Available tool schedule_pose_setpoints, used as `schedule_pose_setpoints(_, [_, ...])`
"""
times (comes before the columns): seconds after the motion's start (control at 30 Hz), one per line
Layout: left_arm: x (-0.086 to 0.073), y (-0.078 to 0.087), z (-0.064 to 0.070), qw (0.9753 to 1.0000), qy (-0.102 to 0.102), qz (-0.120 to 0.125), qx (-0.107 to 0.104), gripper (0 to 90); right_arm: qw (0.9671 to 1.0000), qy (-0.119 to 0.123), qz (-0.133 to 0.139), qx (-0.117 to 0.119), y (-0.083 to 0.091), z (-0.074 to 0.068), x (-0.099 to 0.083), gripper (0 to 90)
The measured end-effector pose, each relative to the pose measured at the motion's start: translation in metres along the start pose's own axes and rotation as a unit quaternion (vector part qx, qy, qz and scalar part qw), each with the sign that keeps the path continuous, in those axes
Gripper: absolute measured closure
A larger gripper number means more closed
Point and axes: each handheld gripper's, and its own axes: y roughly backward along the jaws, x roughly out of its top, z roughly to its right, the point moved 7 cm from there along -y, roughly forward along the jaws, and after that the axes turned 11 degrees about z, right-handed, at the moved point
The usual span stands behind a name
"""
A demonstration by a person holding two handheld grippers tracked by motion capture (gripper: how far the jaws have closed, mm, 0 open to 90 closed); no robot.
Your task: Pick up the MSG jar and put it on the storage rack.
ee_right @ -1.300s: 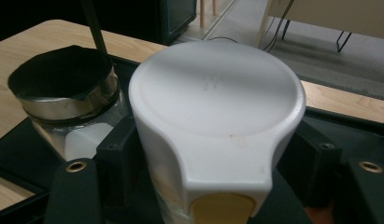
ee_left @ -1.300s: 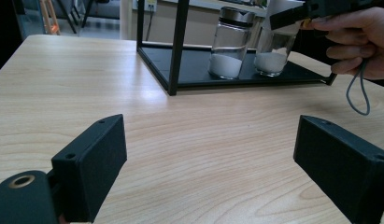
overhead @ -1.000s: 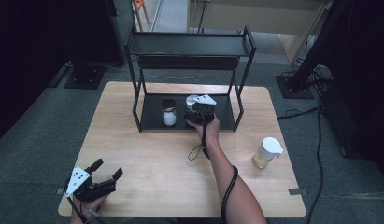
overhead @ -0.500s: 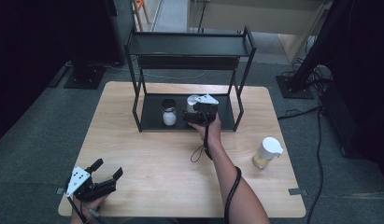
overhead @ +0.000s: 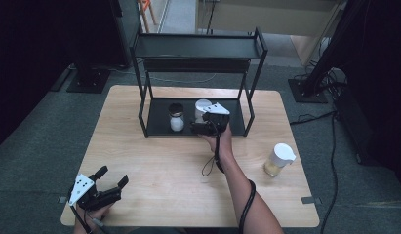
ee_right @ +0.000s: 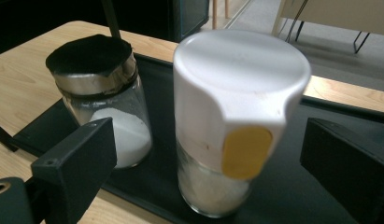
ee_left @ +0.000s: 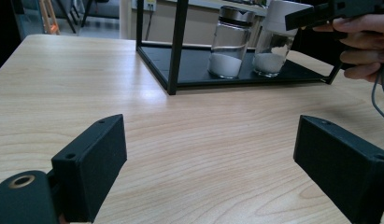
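Two glass jars stand side by side on the lower tray [overhead: 159, 127] of a black rack [overhead: 198, 46]. One is a black-lidded jar [overhead: 176, 117] [ee_right: 103, 93] of white powder. The other is a white-capped jar [overhead: 202, 107] [ee_right: 236, 107] with a yellow tab. My right gripper [overhead: 203, 123] [ee_right: 217, 172] is at the tray's front, open, with its jaws wide on either side of the white-capped jar and not touching it. My left gripper [overhead: 112, 176] [ee_left: 213, 163] rests open near the table's front left corner, with nothing between its jaws.
A third jar [overhead: 278, 160] with a white cap and yellowish contents stands on the table at the right. The rack's black posts [ee_left: 176, 46] frame the tray. The right hand [ee_left: 362, 51] and its cable [overhead: 212, 163] lie over the table's middle.
My right gripper has drawn back slightly toward the table's front, and the white cap now shows beside it. The left gripper has not moved.
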Motion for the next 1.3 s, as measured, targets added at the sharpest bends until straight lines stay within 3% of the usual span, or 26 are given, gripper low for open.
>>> schedule_pose_setpoints(0.63, [0.000, 0.000, 0.001, 1.0000, -0.003, -0.001, -0.001, 9.9, 0.9999, -0.003, 0.011, -0.011, 0.028, 0.008, -0.007, 4.9])
schedule_pose_setpoints(1.3, [-0.001, 0.000, 0.001, 1.0000, -0.006, -0.002, 0.001, 9.9, 0.9997, -0.002, 0.024, 0.004, 0.056, 0.010, -0.021, 5.2])
